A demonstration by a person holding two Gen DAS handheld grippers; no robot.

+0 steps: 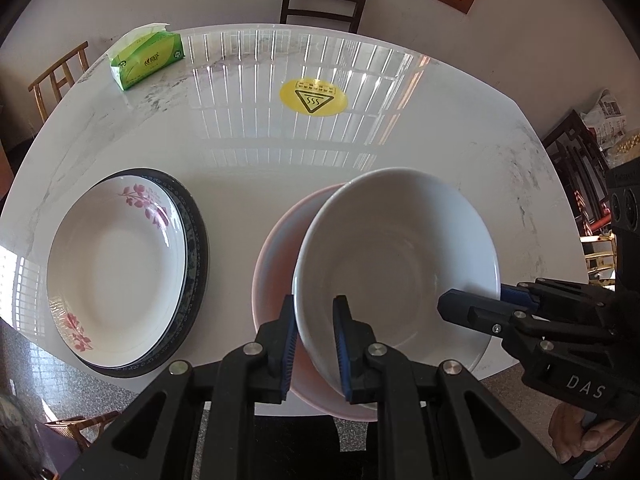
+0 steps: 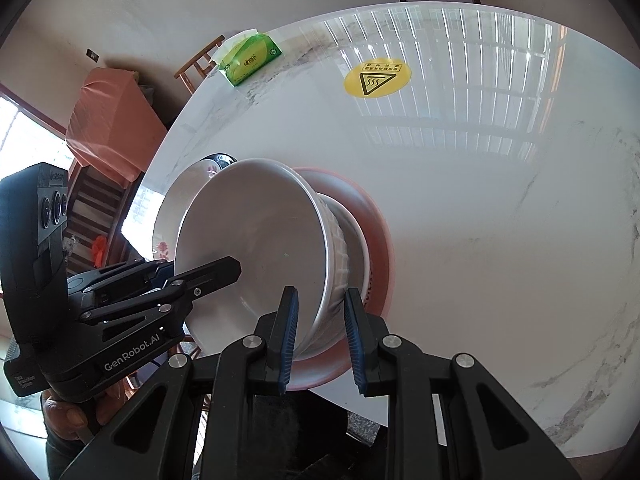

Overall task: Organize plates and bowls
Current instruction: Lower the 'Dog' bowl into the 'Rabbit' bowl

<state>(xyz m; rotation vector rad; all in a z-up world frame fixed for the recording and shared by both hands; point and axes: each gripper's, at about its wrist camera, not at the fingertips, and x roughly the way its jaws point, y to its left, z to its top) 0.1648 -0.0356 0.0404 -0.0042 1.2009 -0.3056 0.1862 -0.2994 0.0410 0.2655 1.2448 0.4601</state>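
1. A white bowl (image 1: 396,264) is gripped by both hand-held grippers at once, over the near part of a white marble-patterned table (image 1: 280,152).
2. The left gripper (image 1: 316,344) is closed narrowly on the bowl's near rim, with one blue pad inside the wall and the other outside it.
3. The right gripper (image 2: 320,340) is clamped in the same way on the opposite side of the rim, as is shown in the right wrist view, where the bowl (image 2: 256,248) is seen tilted with its opening turned toward the left gripper (image 2: 236,266).
4. In the left wrist view the right gripper (image 1: 472,308) is seen reaching in from the right edge, its fingers pinched on the rim.
5. A pink bowl (image 1: 276,248) is set directly beneath the white bowl; the white bowl's base is seen inside it, though whether the two touch cannot be told.
6. A white plate with red flowers (image 1: 116,268) is stacked on a dark-rimmed plate (image 1: 198,256) to the left of the bowls, well apart from them.
7. A green tissue pack (image 1: 146,60) is placed at the far left edge of the table, and a yellow warning sticker (image 1: 313,97) is stuck near the middle.
8. A dark chair (image 1: 324,0) is seen beyond the far edge.
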